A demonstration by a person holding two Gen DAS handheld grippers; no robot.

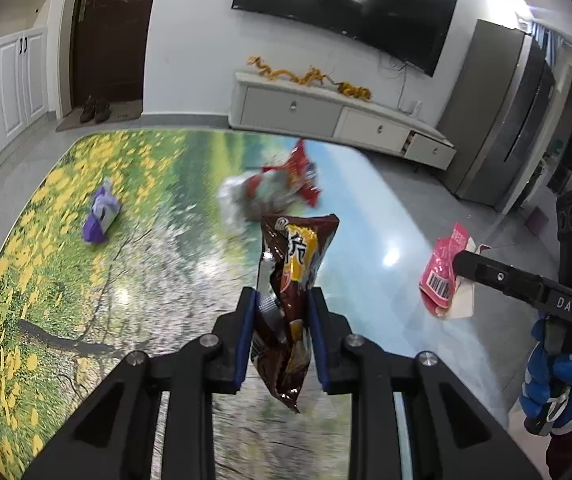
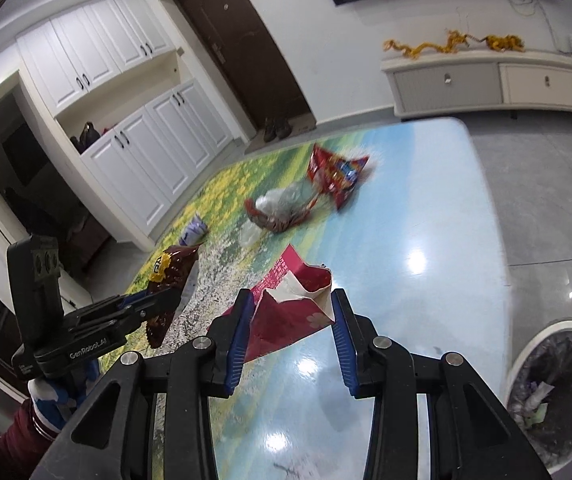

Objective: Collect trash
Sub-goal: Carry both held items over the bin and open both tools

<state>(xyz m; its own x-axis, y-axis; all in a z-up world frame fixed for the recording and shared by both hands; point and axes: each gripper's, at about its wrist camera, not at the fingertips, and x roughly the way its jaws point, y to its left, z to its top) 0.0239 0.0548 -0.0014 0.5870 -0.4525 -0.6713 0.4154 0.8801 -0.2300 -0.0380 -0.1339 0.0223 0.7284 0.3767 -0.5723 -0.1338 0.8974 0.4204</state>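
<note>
I am pinching a brown snack bag in my left gripper, its blue pads pressing in from both sides near the bag's middle, so the jaws are standing nearly together on the crumpled foil. The bag is standing up between the fingers, its top sticking out ahead of the tips and its bottom corner hanging below them, clear of the table.

I am holding a pink torn packet in my right gripper, the jaws partly apart with the packet's opened, white-lined end filling the gap between the blue pads. It is also riding above the tabletop.

Ahead of both grippers, further along the table, a crumpled clear wrapper with brown and red scraps is lying just before a red snack bag. Off to the left of my left gripper, a small purple wrapper is lying alone on the flower-printed part of the cover.

Down to the right of my right gripper, beside the table's edge, a white bin with a dark liner is standing on the grey floor, some scraps lying inside it.
</note>
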